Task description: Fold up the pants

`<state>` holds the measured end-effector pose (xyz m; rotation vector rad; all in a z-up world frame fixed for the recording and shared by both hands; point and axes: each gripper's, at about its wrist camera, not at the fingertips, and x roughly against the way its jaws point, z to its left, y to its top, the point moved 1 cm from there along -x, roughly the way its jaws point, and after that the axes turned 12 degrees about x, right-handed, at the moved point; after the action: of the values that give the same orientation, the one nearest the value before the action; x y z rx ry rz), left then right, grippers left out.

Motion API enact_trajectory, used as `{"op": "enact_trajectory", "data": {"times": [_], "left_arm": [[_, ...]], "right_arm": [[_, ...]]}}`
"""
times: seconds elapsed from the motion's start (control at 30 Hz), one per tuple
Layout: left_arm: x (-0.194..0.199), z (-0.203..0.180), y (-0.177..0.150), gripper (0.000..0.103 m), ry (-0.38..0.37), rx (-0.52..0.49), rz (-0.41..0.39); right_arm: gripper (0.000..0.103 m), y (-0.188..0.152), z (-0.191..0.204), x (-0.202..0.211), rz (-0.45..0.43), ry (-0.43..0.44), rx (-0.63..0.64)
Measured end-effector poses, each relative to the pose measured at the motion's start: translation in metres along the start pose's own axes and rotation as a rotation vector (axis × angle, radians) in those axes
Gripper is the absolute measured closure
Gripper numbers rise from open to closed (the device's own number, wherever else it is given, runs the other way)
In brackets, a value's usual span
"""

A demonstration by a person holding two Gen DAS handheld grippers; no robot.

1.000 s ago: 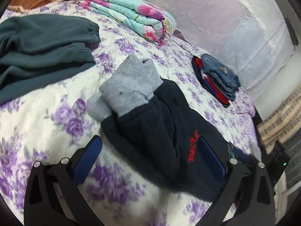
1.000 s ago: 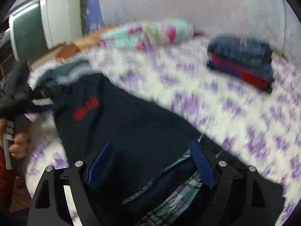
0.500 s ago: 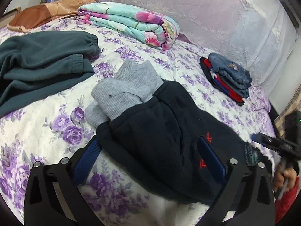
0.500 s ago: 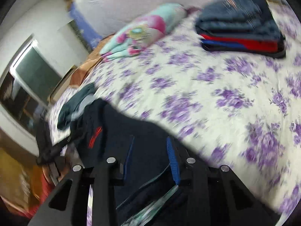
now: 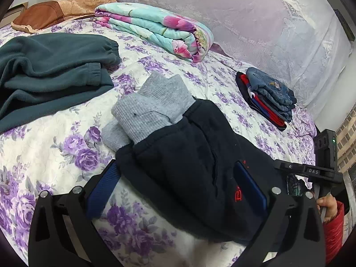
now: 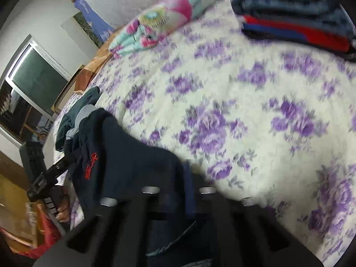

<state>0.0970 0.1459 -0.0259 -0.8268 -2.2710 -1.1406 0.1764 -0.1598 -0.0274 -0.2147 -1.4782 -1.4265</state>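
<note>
Pants, dark navy with grey ribbed cuffs and red lettering, lie bunched on the bed with its purple-flowered cover. The left gripper has its blue-padded fingers spread wide, one on each side of the fabric, not pinching it. The right gripper is blurred; its fingers appear clenched on the waist end of the pants. Near the wall sit a folded floral quilt and a stack of folded jeans; a teal fleece garment lies well apart.
</note>
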Motion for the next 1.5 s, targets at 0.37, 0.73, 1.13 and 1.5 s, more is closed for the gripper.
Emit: {"op": "enact_trajectory", "data": {"times": [0.37,0.73,1.13,1.5], "left_arm": [[-0.001,-0.002,-0.001,0.005,0.029,-0.019,-0.004],[-0.006,-0.012,-0.006,0.005,0.112,-0.074,-0.007],[-0.009,-0.017,-0.01,0.005,0.165,-0.107,-0.014],[-0.009,-0.017,-0.01,0.005,0.174,-0.114,-0.015]], "right_arm": [[0.098,-0.002,0.004,0.011,-0.078,-0.102,0.071],[0.018,-0.03,0.07,-0.005,0.043,-0.272,0.383],[0.003,-0.061,0.113,-0.001,0.032,-0.401,0.654],[0.003,-0.061,0.107,0.015,-0.079,-0.616,0.586]]}}
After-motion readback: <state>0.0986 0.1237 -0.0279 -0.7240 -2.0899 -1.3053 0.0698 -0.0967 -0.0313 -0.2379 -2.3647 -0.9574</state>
